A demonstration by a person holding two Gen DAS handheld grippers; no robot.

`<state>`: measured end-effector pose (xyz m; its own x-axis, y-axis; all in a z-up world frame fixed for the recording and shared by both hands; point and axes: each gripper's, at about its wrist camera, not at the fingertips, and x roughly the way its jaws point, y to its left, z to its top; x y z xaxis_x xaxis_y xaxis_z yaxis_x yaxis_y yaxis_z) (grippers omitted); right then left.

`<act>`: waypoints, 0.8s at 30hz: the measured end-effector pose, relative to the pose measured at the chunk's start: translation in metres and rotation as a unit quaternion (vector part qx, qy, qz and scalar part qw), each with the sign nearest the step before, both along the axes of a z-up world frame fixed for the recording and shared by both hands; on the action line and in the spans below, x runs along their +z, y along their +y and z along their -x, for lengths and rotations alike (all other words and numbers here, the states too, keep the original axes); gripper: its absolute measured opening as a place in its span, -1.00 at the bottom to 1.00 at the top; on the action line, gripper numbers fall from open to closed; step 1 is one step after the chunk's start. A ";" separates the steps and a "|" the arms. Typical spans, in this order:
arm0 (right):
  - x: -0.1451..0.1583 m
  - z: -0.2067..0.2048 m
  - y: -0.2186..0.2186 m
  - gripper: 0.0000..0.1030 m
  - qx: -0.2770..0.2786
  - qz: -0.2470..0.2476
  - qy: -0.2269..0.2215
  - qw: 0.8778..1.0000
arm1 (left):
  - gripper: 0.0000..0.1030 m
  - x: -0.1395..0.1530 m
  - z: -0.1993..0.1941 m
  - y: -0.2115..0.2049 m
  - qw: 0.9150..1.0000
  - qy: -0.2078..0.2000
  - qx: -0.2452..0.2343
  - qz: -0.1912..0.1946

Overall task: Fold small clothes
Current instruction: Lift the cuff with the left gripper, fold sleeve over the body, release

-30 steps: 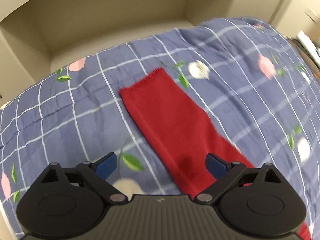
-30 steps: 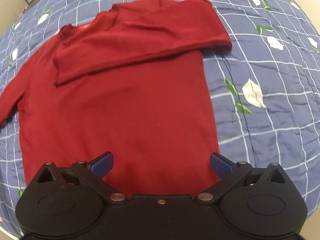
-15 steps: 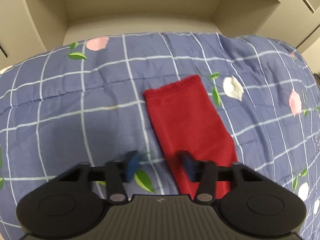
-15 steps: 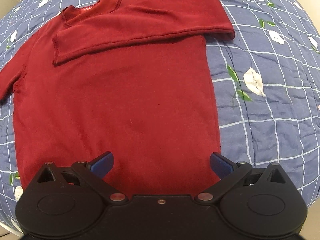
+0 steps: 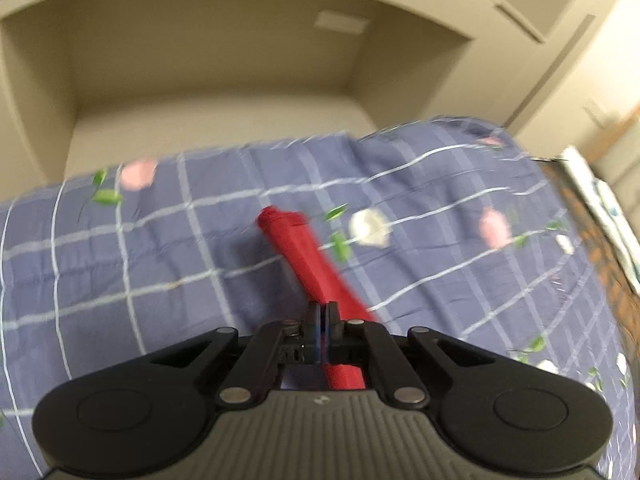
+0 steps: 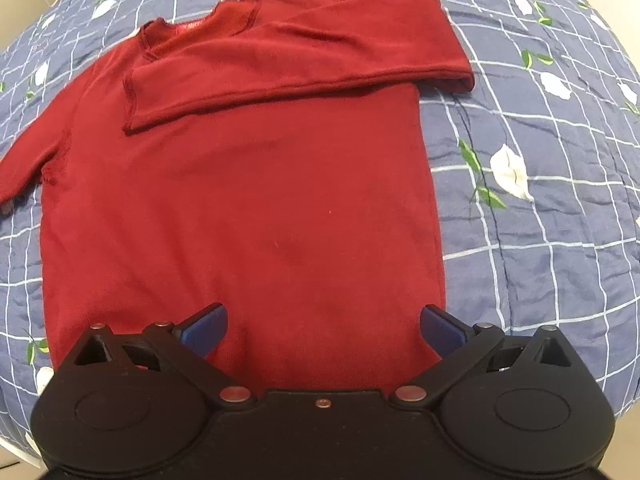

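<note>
A dark red sweater (image 6: pixel 248 208) lies flat on the blue checked bedspread (image 6: pixel 540 240), seen in the right wrist view. One sleeve (image 6: pixel 304 60) is folded across the chest. The other sleeve (image 5: pixel 308 256) shows in the left wrist view, bunched and lifted off the quilt, its cuff pointing away. My left gripper (image 5: pixel 322 312) is shut on that sleeve. My right gripper (image 6: pixel 322 326) hovers open over the sweater's lower hem, with nothing between its blue fingers (image 6: pixel 204 326).
A beige headboard recess (image 5: pixel 224 92) rises behind the bed in the left wrist view. The bed's right edge (image 5: pixel 592 240) drops to a patterned floor. Bare floral bedspread (image 5: pixel 100 280) lies on both sides of the sweater.
My left gripper went from open to shut on the sleeve and raised it, so the sleeve is bunched and narrow. The right gripper stayed open and drew back slightly from the sweater.
</note>
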<state>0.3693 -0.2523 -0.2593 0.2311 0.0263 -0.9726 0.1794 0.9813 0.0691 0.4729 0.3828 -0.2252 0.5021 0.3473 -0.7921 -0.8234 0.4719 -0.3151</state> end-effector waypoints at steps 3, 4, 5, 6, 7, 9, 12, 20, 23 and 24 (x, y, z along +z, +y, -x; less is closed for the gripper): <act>0.001 0.001 -0.003 0.99 -0.004 -0.004 -0.010 1.000 | -1.00 0.026 -0.006 -0.017 0.998 -0.020 -0.043 -0.033; 0.001 0.001 -0.004 0.99 -0.006 -0.007 -0.013 1.000 | -1.00 0.035 -0.008 -0.024 0.997 -0.026 -0.056 -0.044; 0.002 0.002 -0.004 0.99 -0.007 -0.010 -0.016 1.000 | -1.00 0.045 -0.010 -0.033 0.995 -0.036 -0.074 -0.060; 0.003 0.004 -0.005 0.99 -0.007 -0.012 -0.019 1.000 | -1.00 0.055 -0.012 -0.042 0.992 -0.044 -0.090 -0.073; 0.004 0.005 -0.005 0.99 -0.006 -0.015 -0.022 1.000 | -1.00 0.065 -0.015 -0.052 0.989 -0.053 -0.107 -0.086; 0.007 0.010 -0.007 0.99 -0.005 -0.019 -0.029 0.999 | -1.00 0.084 -0.021 -0.075 0.981 -0.072 -0.142 -0.112; 0.013 0.019 -0.015 0.99 -0.008 -0.024 -0.042 0.999 | -1.00 0.113 -0.032 -0.122 0.960 -0.096 -0.206 -0.161; 0.026 0.033 -0.054 0.99 -0.028 -0.038 -0.073 0.996 | -1.00 0.141 -0.053 -0.292 0.867 -0.114 -0.398 -0.279; 0.028 0.036 -0.071 0.99 -0.033 -0.043 -0.080 0.995 | -1.00 0.130 -0.058 -0.355 0.838 -0.112 -0.450 -0.287; 0.028 0.038 -0.077 0.99 -0.033 -0.044 -0.082 0.995 | -1.00 0.123 -0.060 -0.373 0.833 -0.111 -0.463 -0.283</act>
